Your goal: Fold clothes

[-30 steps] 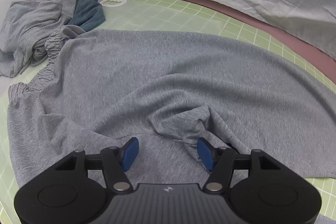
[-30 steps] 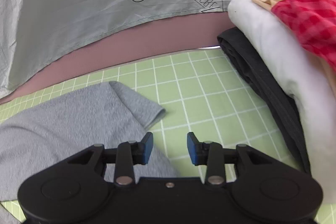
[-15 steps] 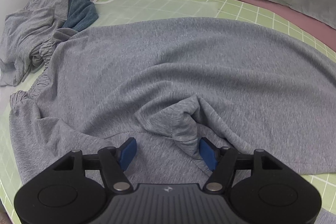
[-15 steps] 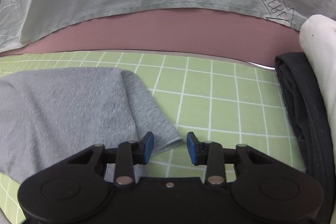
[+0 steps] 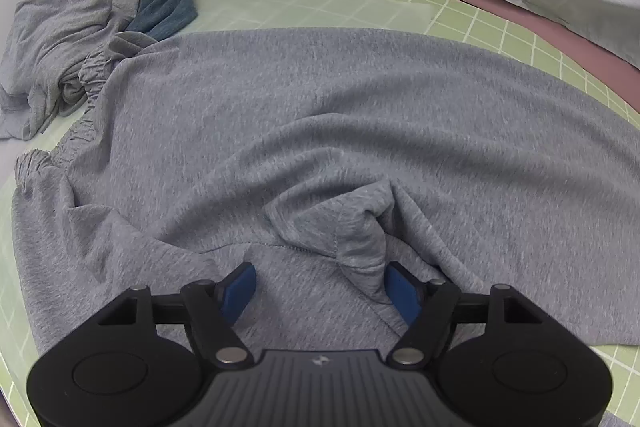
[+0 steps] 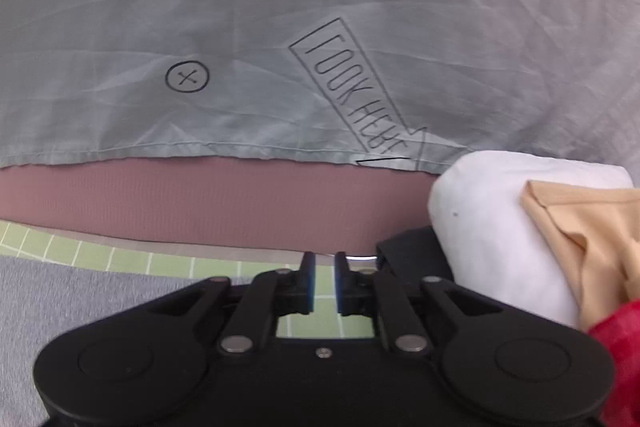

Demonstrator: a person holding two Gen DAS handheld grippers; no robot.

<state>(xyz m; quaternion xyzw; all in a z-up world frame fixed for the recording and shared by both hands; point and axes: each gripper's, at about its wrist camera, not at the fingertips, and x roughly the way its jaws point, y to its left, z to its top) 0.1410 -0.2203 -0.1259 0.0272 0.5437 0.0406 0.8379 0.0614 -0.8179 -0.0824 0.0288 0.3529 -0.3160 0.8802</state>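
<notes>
My left gripper (image 5: pixel 320 287) hangs over the near middle of the grey shorts (image 5: pixel 320 115), which lie spread across the green grid mat (image 5: pixel 500 31) with the gathered waistband (image 5: pixel 60 151) off to the left. Its jaws have just been opening wider and stand well apart now; the bunched fold of fabric (image 5: pixel 352 227) sits between the blue pads, its hem brushing the right one, but nothing is pinched, so I read this as a let-go rather than a grab. My right gripper (image 6: pixel 324 283) has changed more: a second ago it looked down on the leg end of the shorts with its jaws fairly wide, and now it looks higher, toward the pale sheet (image 6: pixel 280 27) printed with LOOK HERE and the folded stack (image 6: pixel 500 227) of white, tan and red pieces on the right. Its jaws have narrowed and then eased a little, leaving a slim empty gap. With both claws empty, the shorts lie flat but are not yet folded; I judge the next grasp is still to be chosen.
</notes>
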